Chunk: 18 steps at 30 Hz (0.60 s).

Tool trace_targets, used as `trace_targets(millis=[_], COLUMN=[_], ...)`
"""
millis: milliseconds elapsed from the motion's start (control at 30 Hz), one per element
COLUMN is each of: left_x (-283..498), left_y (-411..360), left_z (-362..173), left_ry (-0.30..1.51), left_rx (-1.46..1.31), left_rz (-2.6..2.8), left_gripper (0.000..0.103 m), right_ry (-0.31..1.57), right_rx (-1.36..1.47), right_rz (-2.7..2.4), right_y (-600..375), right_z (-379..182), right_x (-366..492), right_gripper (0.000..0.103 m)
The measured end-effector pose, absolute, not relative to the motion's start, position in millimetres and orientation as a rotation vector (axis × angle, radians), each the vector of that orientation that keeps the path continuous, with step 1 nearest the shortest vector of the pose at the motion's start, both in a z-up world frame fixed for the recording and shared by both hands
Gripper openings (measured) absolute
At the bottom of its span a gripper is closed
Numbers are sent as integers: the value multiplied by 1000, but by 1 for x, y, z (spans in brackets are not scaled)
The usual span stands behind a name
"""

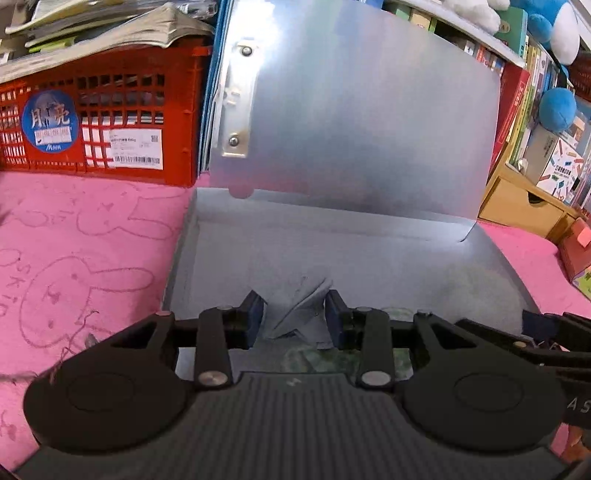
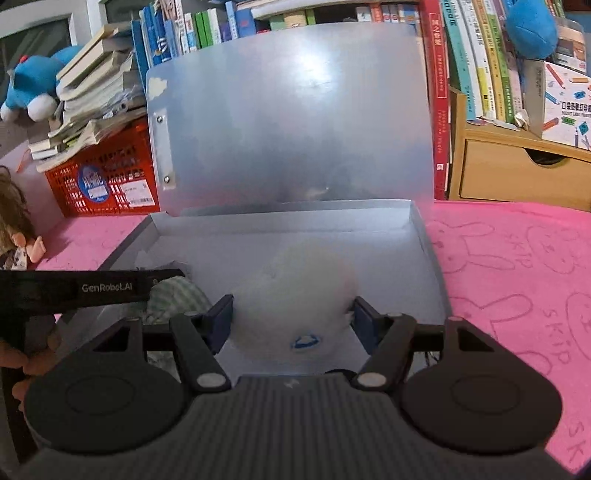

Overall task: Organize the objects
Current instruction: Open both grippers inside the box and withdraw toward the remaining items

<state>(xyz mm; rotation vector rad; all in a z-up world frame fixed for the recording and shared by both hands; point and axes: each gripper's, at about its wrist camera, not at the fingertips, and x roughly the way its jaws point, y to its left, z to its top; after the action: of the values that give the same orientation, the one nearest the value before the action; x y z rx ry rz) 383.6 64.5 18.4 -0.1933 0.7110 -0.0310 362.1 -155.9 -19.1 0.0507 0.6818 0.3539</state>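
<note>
On the pink surface [image 2: 517, 266], toward its back edge, sits a grey plastic file box [image 2: 430, 251] with its translucent lid [image 2: 295, 118] standing upright, hinged at the far wall. Both tongs reach into the box from the near side.

Seen from the left wrist, the left tongs [image 1: 295, 317] are clenched on a crumpled piece of grey fabric [image 1: 299, 310], their blue pads [image 1: 255, 314] pressing it from both sides low in the near part of the box [image 1: 184, 258]. Under the tongs lies something green and patterned, too blurred to name. At the right edge of that view, the right tongs' black frame shows.

From the right wrist, the right tongs [image 2: 291, 319] bracket a soft white round thing [image 2: 295, 288] with a small blue mark on its near face; it lies in the middle of the box floor. The fingertips [image 2: 221, 317] stand at its two sides, apparently touching, but the object is blurred and I cannot tell whether they are squeezing it. Left of it lies a green checked cloth [image 2: 173, 299], partly under the left tool's black body [image 2: 92, 288].

Behind the box, at the surface's back left corner, stands a red crate [image 1: 110, 122] stacked with books [image 1: 110, 33]. A wooden drawer unit [image 2: 517, 173] sits at the back right.
</note>
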Motion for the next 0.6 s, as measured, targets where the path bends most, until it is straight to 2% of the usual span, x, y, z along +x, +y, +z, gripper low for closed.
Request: trace_targets(millis=[33,67,100,233,467,600], left_x=[384,384,384,374,339,310], left_y=[64,65,66,69,64,61], left_z=[19,20,22,36,65,77], left_ry=[717,724,729,714,663,649], left_rx=[-196,-205,-216,-234,-195,-179], left_rz=[-31,-34,-43,-54,-82,-100], left_gripper=[43,47,50,68,81,84], right_ry=[682,679,666,622,557,530], right_rx=[45,44,49,90,83,62], right_rz=[357,358,353,377,357,359], right_y=[-155,-154,-155,-161,-174,-180], right_z=[-19,-18,-15,3,34,45], right_x=[362,362,360,349,316,286], right_gripper=[72,80,83,89,94,96])
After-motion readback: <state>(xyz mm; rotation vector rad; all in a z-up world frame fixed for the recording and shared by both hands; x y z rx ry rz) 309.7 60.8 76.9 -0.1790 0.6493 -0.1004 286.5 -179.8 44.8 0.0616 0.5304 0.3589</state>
